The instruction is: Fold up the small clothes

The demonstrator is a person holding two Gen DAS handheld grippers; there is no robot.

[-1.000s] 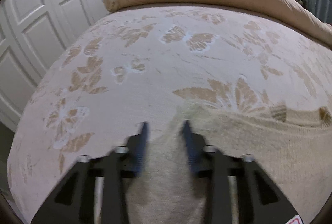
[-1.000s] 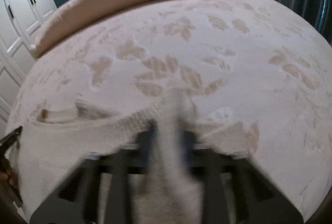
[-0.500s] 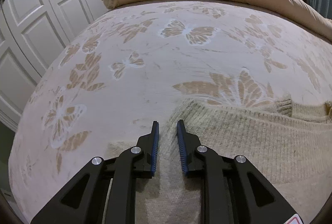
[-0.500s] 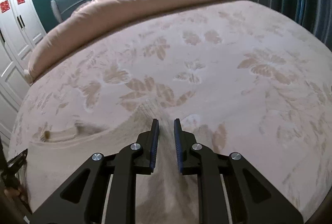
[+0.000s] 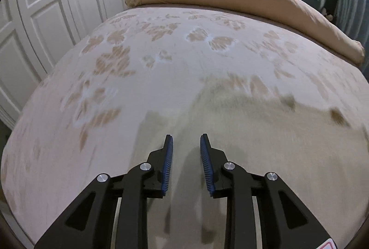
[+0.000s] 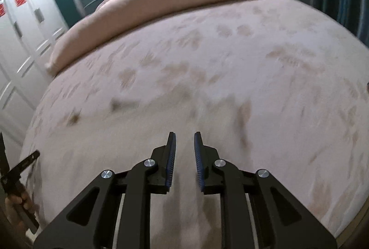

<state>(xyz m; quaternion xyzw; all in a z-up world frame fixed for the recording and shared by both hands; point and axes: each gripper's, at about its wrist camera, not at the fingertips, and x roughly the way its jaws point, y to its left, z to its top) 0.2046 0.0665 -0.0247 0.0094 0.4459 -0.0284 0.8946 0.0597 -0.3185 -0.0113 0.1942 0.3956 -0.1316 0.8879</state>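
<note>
Left gripper (image 5: 186,140) hangs with jaws parted and nothing between them, above the cream knit sweater (image 5: 265,133) spread flat on the butterfly-print bedspread (image 5: 161,69). The sweater's long axis seems to run side to side across the bed's near end, though blur hides which end points where. Right gripper (image 6: 185,137) hovers over it, likewise parted and empty.
</note>
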